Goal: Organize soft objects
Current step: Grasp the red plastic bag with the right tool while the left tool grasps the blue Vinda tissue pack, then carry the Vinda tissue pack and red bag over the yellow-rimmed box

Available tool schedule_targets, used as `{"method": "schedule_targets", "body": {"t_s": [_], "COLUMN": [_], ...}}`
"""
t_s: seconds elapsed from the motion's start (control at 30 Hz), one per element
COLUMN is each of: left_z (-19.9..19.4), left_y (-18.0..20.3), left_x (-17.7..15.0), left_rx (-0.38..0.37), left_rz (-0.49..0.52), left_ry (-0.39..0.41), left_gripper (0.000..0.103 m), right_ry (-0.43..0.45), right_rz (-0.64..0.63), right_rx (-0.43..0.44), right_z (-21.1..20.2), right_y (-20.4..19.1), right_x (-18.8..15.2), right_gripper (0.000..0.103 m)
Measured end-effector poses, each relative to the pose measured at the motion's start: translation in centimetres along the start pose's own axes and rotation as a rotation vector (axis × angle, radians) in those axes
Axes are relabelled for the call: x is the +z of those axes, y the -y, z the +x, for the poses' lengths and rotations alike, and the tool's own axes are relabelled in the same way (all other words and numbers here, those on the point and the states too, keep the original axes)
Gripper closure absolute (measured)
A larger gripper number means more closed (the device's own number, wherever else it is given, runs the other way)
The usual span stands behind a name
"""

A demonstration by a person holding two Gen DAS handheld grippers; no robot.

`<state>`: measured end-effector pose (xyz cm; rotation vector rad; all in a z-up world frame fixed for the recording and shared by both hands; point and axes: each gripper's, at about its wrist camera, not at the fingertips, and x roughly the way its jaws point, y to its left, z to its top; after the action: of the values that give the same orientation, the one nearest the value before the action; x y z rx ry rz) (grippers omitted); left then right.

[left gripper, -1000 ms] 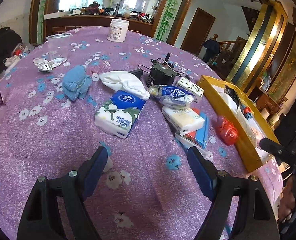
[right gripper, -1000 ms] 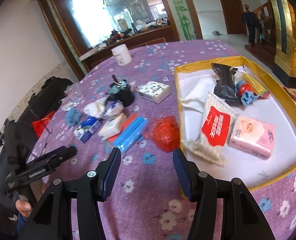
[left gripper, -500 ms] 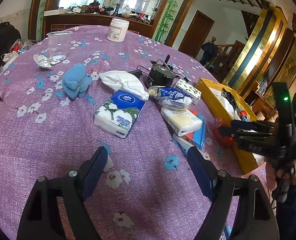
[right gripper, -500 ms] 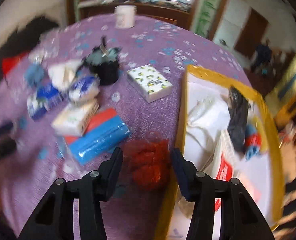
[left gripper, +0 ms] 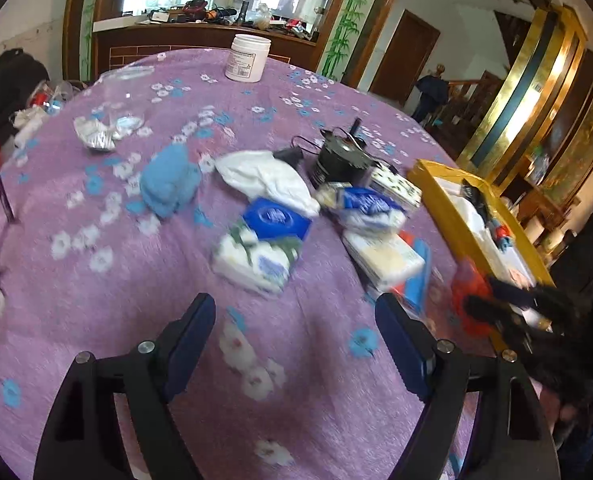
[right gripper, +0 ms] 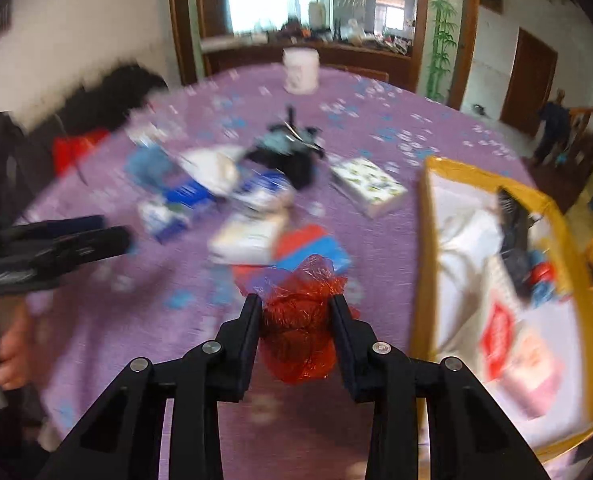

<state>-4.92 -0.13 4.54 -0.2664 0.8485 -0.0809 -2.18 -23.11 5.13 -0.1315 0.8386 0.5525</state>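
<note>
Red crinkly mesh is now sitting between the two fingers of the right hand-held gripper [right gripper: 295, 304]: the red mesh bundle [right gripper: 298, 332] is filling the gap, and both pads appear to be pressing into its sides. The jaws have just been closing, and they are now standing narrow around the bundle, where a second ago they were standing wider over bare purple cloth with the bundle well ahead of them. By my reading, the pick is being made and the carry to the yellow tray [right gripper: 424, 240] is what comes next; the tray is lying just to the right of the bundle, already holding tissue packs and a black pouch.

The left hand-held gripper [left gripper: 295, 320] is hovering wide and empty over the table [left gripper: 96, 280], pointing towards the blue-and-white tissue pack [left gripper: 262, 252], the blue cloth [left gripper: 168, 184] and the white bag [left gripper: 264, 176], all of them lying apart from the tray.

Compared with the earlier frames, the right gripper has come in low at the tray's near corner, where it was out at the edge of the left wrist view before. Both views are blurred, so the exact contact on the mesh is hard to judge.
</note>
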Motion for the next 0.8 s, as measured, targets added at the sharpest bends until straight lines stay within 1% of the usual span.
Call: {"method": "schedule_targets", "body": {"t_s": [0.1, 0.2, 0.27, 0.4, 0.47, 0.53, 0.57, 0.6, 0.67, 0.7, 0.8], "left_z": [0.7, 2.5, 4.0, 5.5, 6.8, 8.0, 8.6, 8.9, 8.5, 8.2, 7.1], "left_y": [0.1, 0.0, -0.1, 0.3, 0.2, 0.0, -0.1, 0.0, 0.4, 0.4, -0.1], "left_x": [1.7, 2.6, 3.1, 4.1, 4.4, 4.2, 3.8, 3.5, 3.1, 2.9, 2.1], "left_rx": [0.055, 0.101, 0.089, 0.110, 0.110, 0.110, 0.120, 0.141, 0.173, 0.172, 0.161], "left_rz": [0.038, 0.082, 0.095, 0.133, 0.134, 0.133, 0.138, 0.152, 0.181, 0.174, 0.124], "left_ry": [-0.005, -0.045, -0.077, -0.059, -0.083, -0.115, -0.135, -0.135, -0.123, -0.119, -0.105], "left_gripper": [0.022, 0.022, 0.022, 0.022, 0.022, 0.022, 0.025, 0.027, 0.048, 0.051, 0.052], "right_ry": [0.023, 0.017, 0.015, 0.013, 0.009, 0.011, 0.012, 0.012, 0.014, 0.015, 0.021], "right_rz": [0.065, 0.112, 0.108, 0.126, 0.154, 0.173, 0.170, 0.166, 0.145, 0.136, 0.130], "right_rx": [0.052, 0.074, 0.067, 0.092, 0.118, 0.125, 0.119, 0.113, 0.088, 0.077, 0.066], "right_z": [0.6, 1.6, 2.1, 2.2, 2.3, 2.2, 2.0, 2.0, 1.9, 1.9, 1.9], "right_y": [0.7, 1.4, 1.1, 1.0, 1.6, 1.9, 1.8, 1.6, 1.1, 0.8, 0.7], "right_x": [-0.8, -1.5, -2.0, -2.4, -2.4, -2.6, -2.7, -2.7, -2.8, -2.9, -3.0], "right_gripper": [0.065, 0.065, 0.065, 0.065, 0.064, 0.064, 0.064, 0.064, 0.064, 0.064, 0.064]}}
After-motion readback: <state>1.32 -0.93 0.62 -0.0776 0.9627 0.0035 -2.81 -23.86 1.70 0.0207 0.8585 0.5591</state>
